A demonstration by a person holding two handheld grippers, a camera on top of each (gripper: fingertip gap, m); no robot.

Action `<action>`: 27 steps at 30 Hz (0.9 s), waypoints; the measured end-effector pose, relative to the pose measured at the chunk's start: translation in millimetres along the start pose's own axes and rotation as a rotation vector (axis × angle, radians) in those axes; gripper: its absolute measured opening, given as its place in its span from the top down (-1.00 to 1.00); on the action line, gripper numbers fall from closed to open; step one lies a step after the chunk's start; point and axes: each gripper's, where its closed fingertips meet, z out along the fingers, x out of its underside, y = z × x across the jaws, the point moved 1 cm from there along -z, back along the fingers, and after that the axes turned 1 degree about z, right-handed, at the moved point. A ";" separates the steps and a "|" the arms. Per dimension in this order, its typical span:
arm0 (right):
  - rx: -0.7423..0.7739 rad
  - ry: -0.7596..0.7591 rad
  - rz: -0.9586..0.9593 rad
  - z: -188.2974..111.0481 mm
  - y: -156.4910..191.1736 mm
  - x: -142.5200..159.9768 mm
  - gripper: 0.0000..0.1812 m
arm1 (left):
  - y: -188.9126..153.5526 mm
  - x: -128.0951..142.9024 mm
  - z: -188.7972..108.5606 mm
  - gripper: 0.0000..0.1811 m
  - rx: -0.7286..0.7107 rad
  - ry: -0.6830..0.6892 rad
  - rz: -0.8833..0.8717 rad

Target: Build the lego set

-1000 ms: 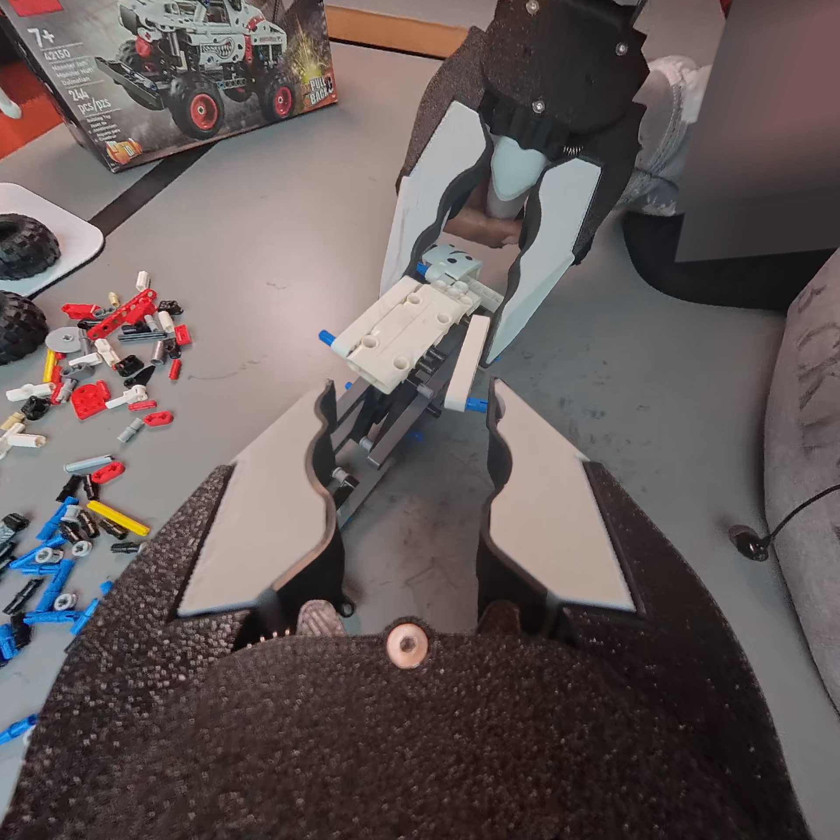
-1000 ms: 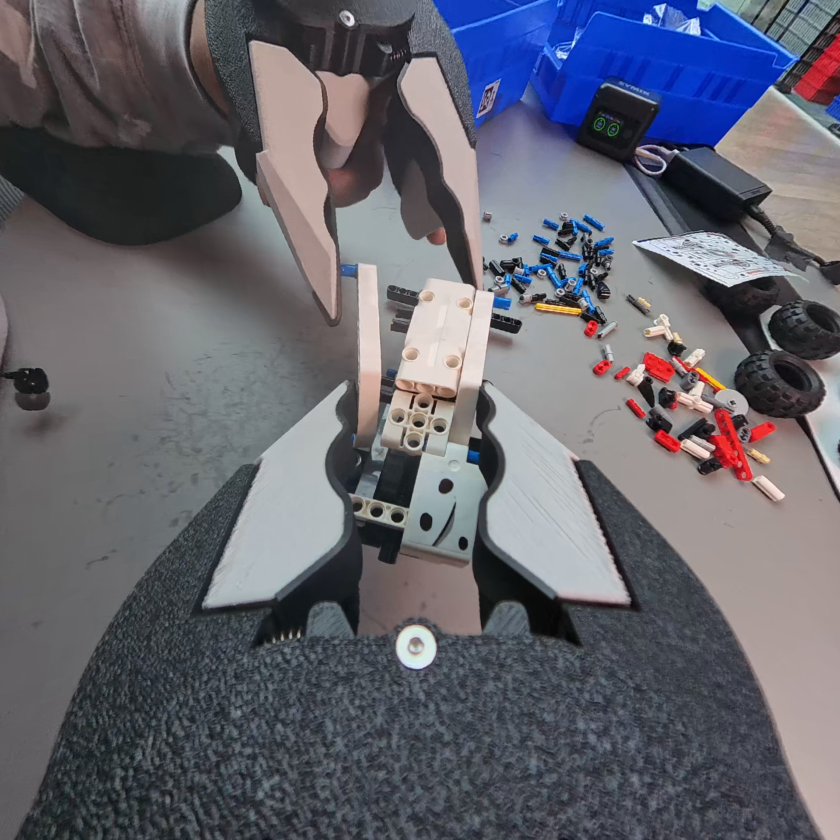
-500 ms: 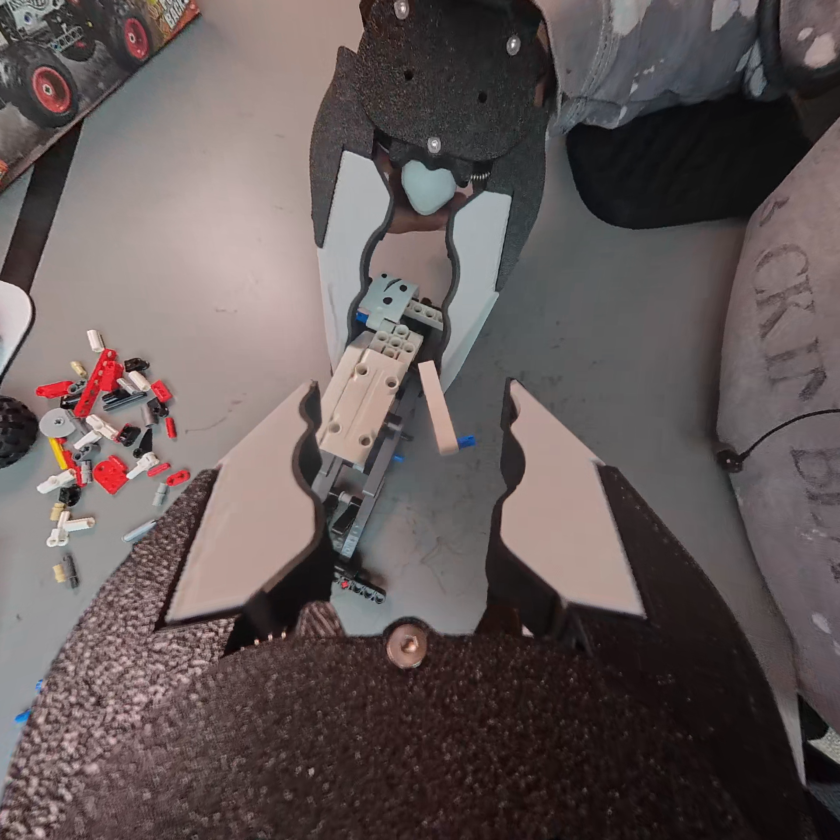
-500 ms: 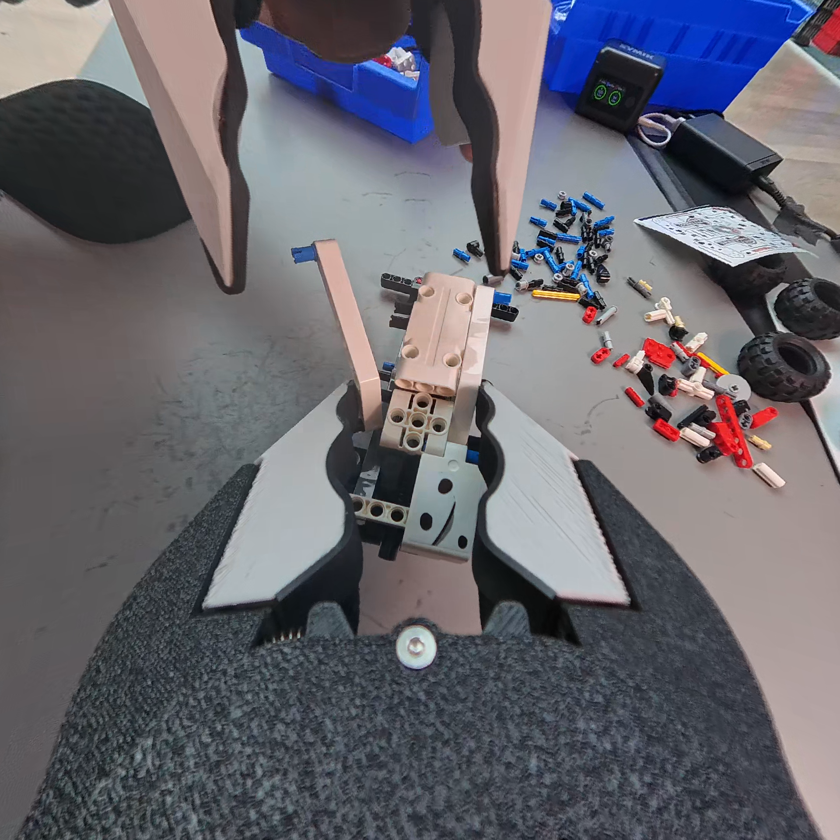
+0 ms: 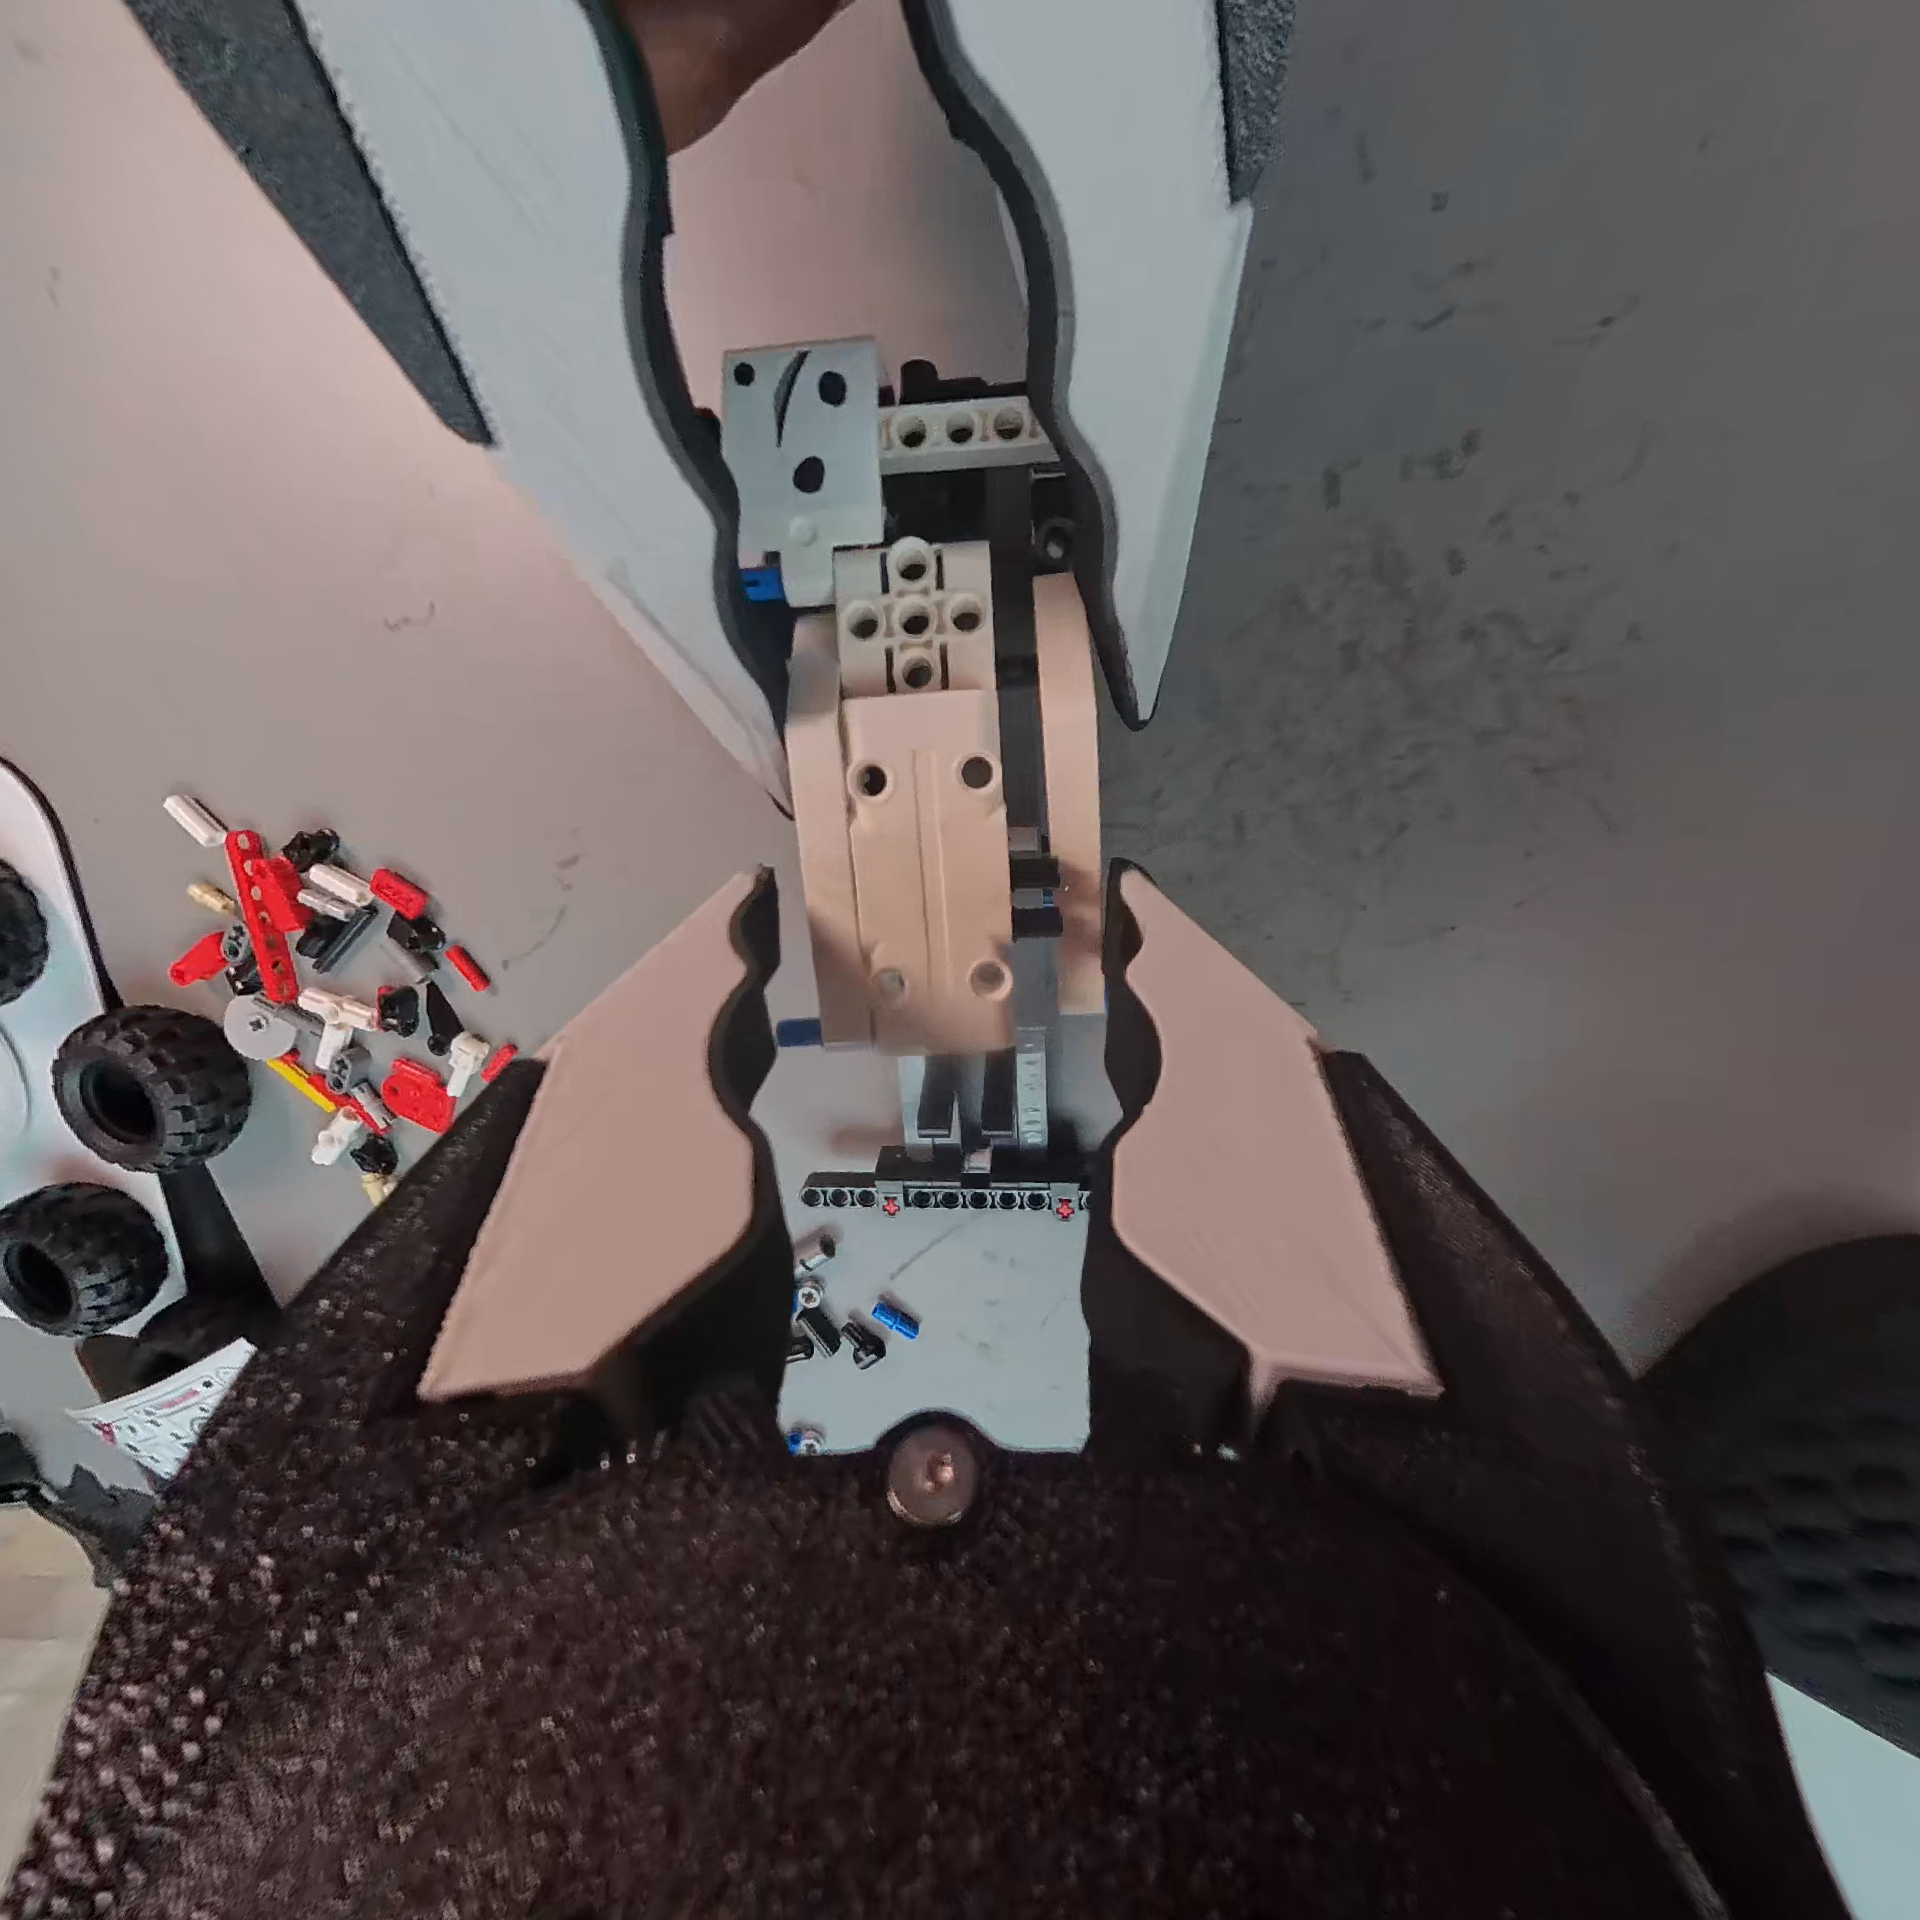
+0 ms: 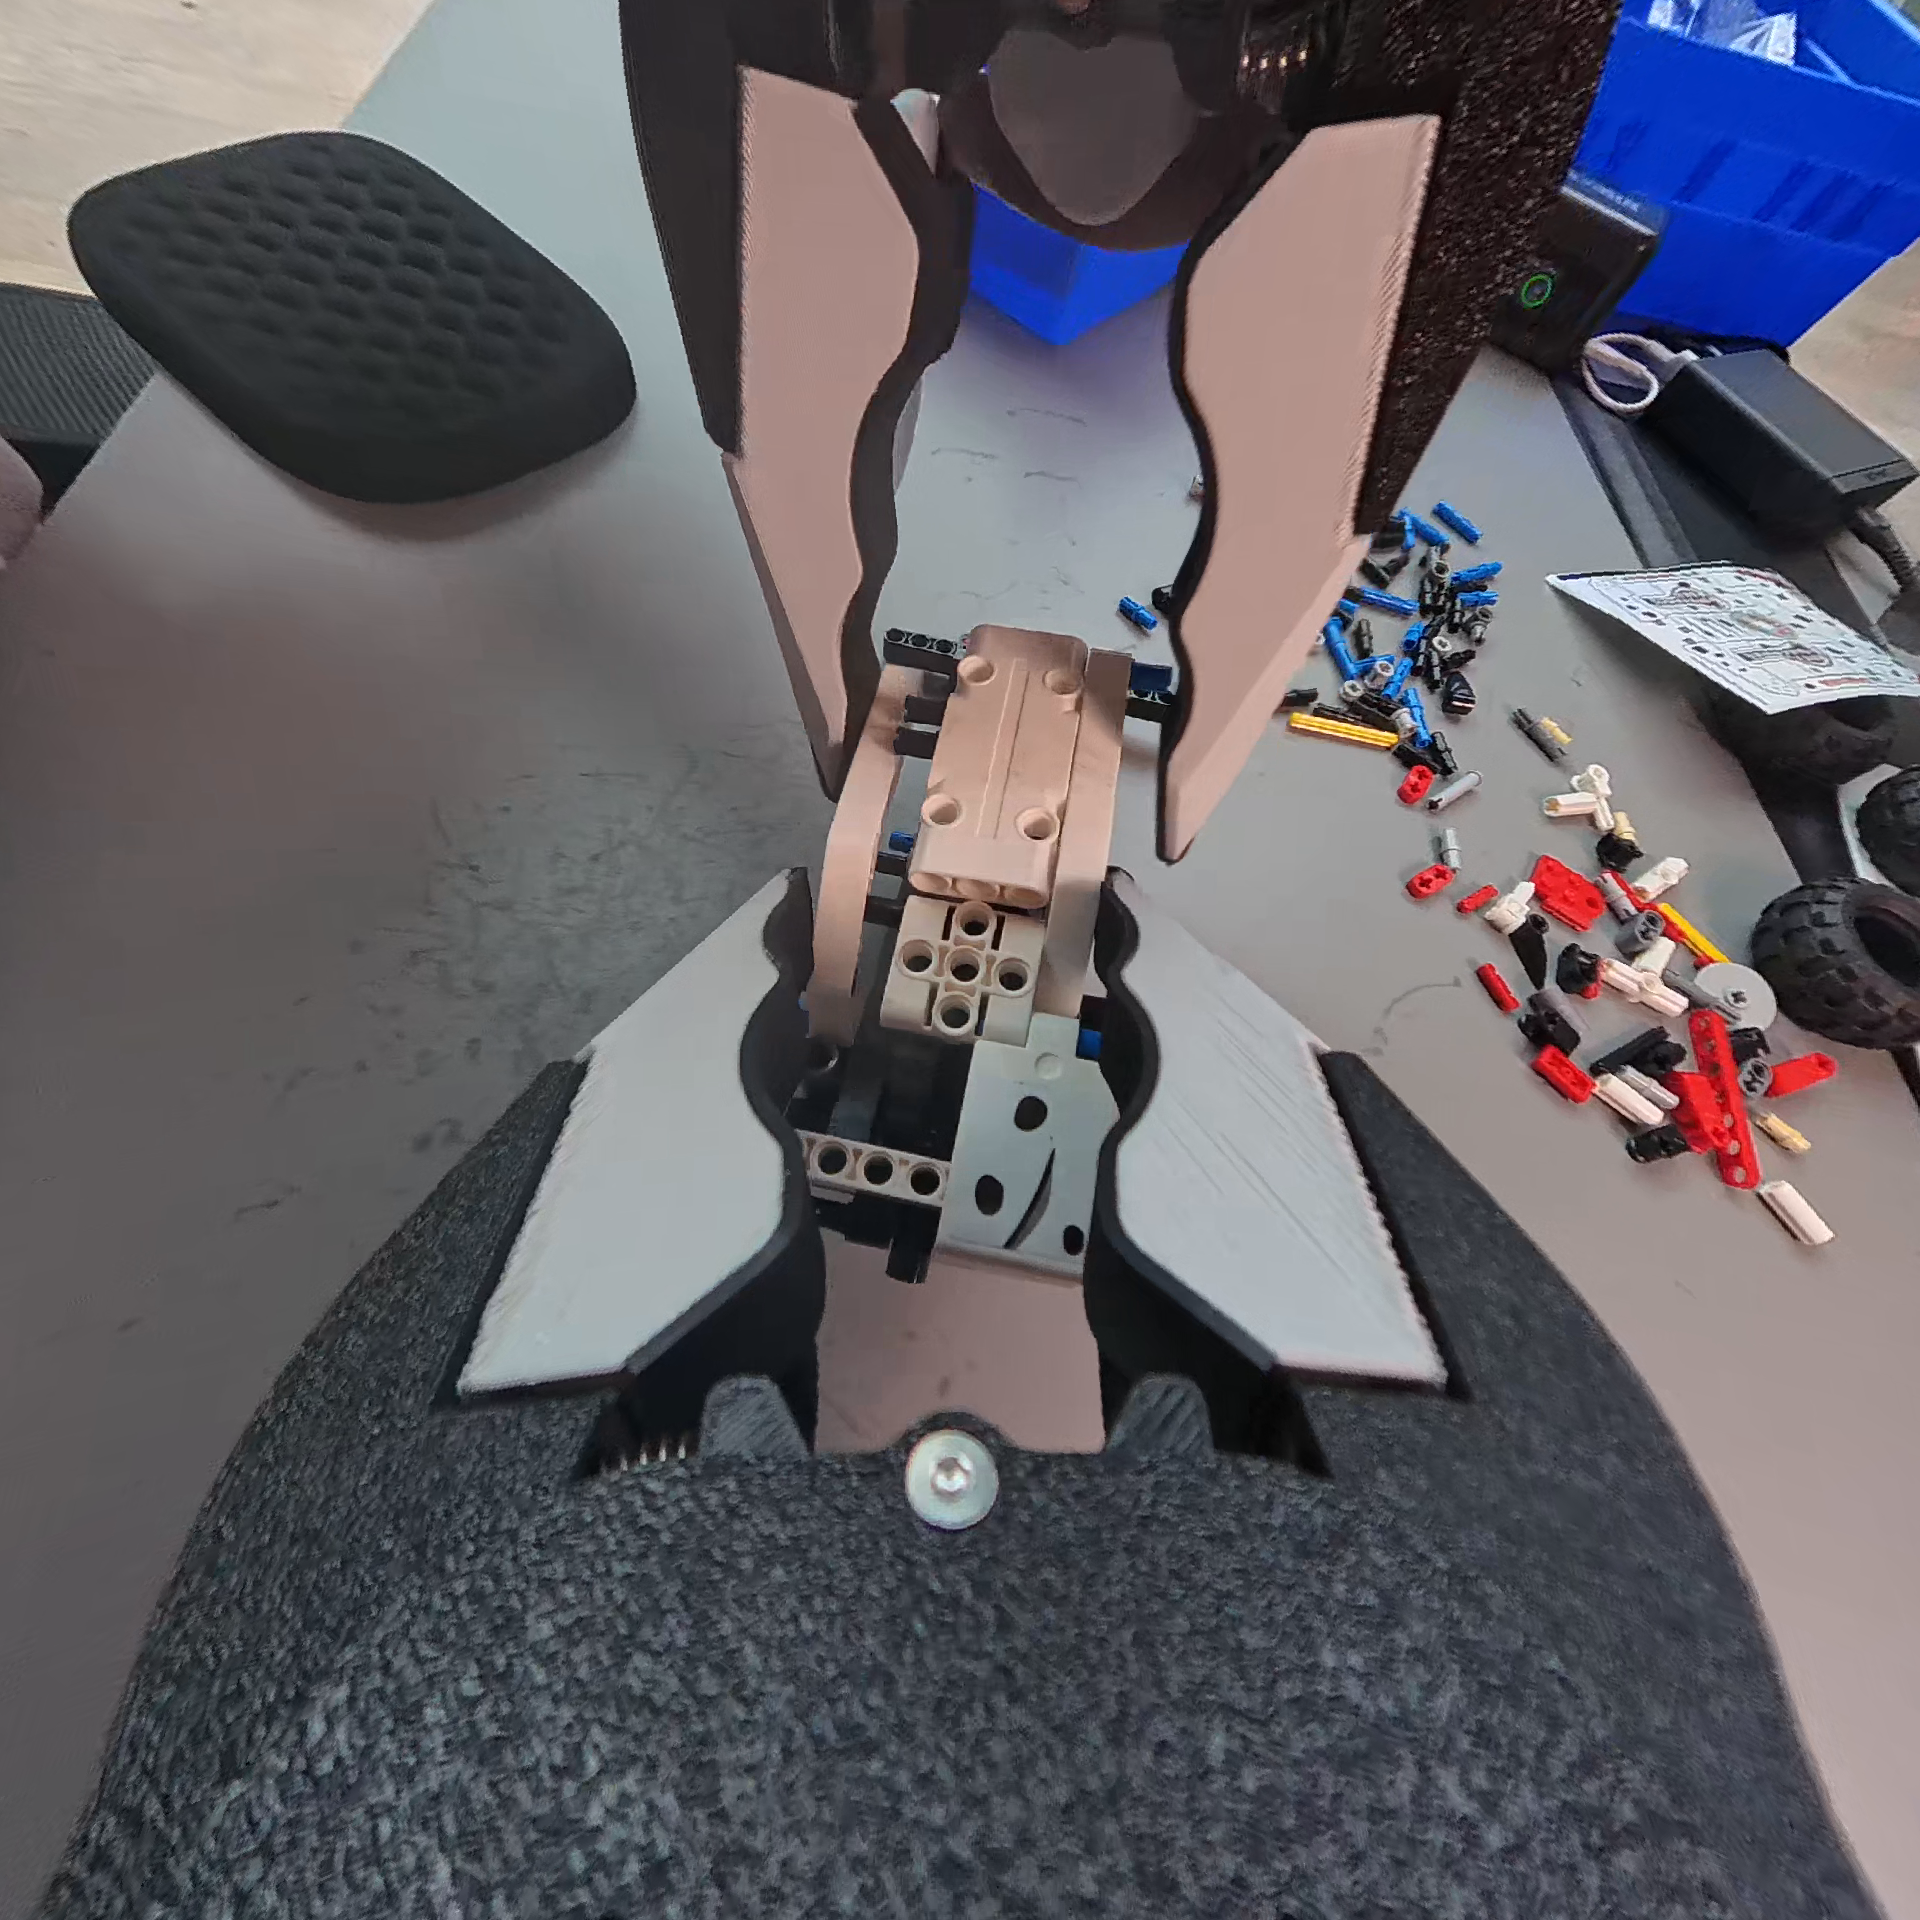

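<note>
The part-built lego model (image 5: 925,862) has a white body panel, white side beams, a dark frame and a grey spotted panel (image 6: 1023,1164) at one end. My right gripper (image 6: 956,883) is shut on the grey-panel end and holds the model over the grey table (image 6: 416,935). It shows at the top of the left wrist view (image 5: 961,758). My left gripper (image 5: 940,883) is open, and its fingers straddle the model's other end closely on both sides. In the right wrist view the left gripper (image 6: 1003,816) comes down from above, one fingertip (image 6: 831,748) against the white side beam.
Loose red, white and black parts (image 6: 1642,987) and black tyres (image 6: 1839,961) lie to the right, also in the left wrist view (image 5: 332,987). Blue and black pins (image 6: 1423,613), a paper sheet (image 6: 1735,634), blue bins (image 6: 1766,156), a power adapter (image 6: 1777,436) and a black pad (image 6: 343,312) lie around. Less than 4 cm separates the two grippers' tips.
My left gripper has moved forward over the model and now straddles it. The white side beam that stuck out has swung in against the body. The right gripper keeps its hold.
</note>
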 end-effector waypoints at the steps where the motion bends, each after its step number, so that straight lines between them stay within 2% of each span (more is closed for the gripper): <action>1: -0.011 -0.004 0.002 -0.3 0.1 0.3 0.40 | -0.8 -0.8 -0.2 0.37 -0.006 -0.006 0.017; 7: -0.059 -0.020 0.020 0.1 -0.7 1.1 0.39 | -0.4 -0.6 -3.2 0.40 -0.043 -0.029 -0.005; 10: -0.079 -0.047 0.051 -0.1 -3.0 1.5 0.40 | 3.3 0.8 -6.6 0.31 -0.116 -0.063 -0.044; 13: -0.072 -0.072 0.083 -0.6 -5.9 1.9 0.43 | 0.5 -0.2 -16.5 0.24 -0.225 -0.161 -0.138; 16: -0.073 -0.088 0.103 -1.5 -6.6 3.0 0.44 | -7.8 5.8 -27.1 0.29 -0.322 -0.321 -0.303; 18: -0.081 -0.088 0.109 -1.1 -6.2 3.5 0.44 | -19.9 7.7 -28.3 0.35 -0.294 -0.450 -0.442; 20: -0.088 -0.077 0.105 -0.9 -5.8 3.4 0.44 | -31.6 8.4 -24.0 0.43 -0.230 -0.522 -0.547; 23: -0.105 -0.059 0.104 -0.2 -5.0 2.9 0.45 | -44.8 -5.8 -17.6 0.57 -0.137 -0.607 -0.608; 25: -0.137 -0.044 0.118 0.8 -1.9 1.0 0.45 | -45.9 -12.2 -10.0 0.67 -0.124 -0.591 -0.606; 26: -0.158 -0.033 0.128 1.4 0.9 -0.1 0.46 | -46.0 -15.2 -9.4 0.79 -0.128 -0.588 -0.590; 27: -0.181 -0.023 0.137 1.6 4.3 -1.1 0.46 | -47.9 -18.2 -9.8 0.79 -0.117 -0.579 -0.579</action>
